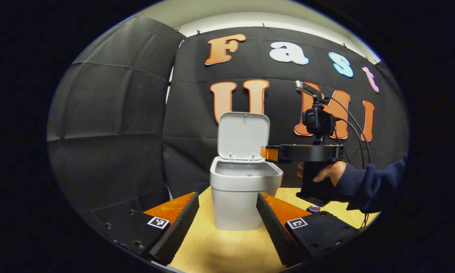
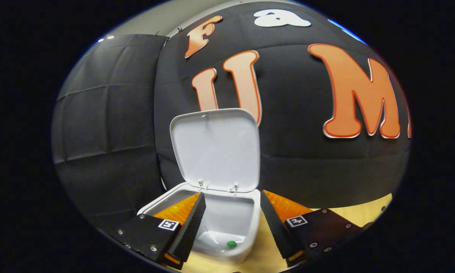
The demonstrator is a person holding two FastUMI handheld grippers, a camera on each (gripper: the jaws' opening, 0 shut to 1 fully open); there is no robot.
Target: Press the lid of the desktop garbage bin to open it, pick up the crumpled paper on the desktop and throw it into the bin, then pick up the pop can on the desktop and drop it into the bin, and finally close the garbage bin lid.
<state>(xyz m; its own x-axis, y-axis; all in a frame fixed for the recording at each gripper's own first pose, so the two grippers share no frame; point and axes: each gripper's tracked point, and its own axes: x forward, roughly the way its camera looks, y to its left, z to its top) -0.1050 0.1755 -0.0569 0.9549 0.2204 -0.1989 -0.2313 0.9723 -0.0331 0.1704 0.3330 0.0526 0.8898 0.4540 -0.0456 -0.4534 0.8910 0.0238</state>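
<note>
Right hand-held gripper point(image 2: 230, 223) hovers with fingers wide apart, empty, above the grey plastic bin point(image 1: 244, 189), its lid point(image 1: 243, 136) upright; left hand-held gripper point(image 1: 227, 223) also wide.

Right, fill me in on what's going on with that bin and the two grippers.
A person is working a small grey bin on a wooden desktop with two handheld grippers. The lid stands open and upright. The right gripper, held in a hand, hangs above the bin's opening, open with nothing between its fingers. The left gripper sits back in front of the bin, also open and holding nothing. A can rests on the desktop behind the right hand, so that step is not yet done.
</note>
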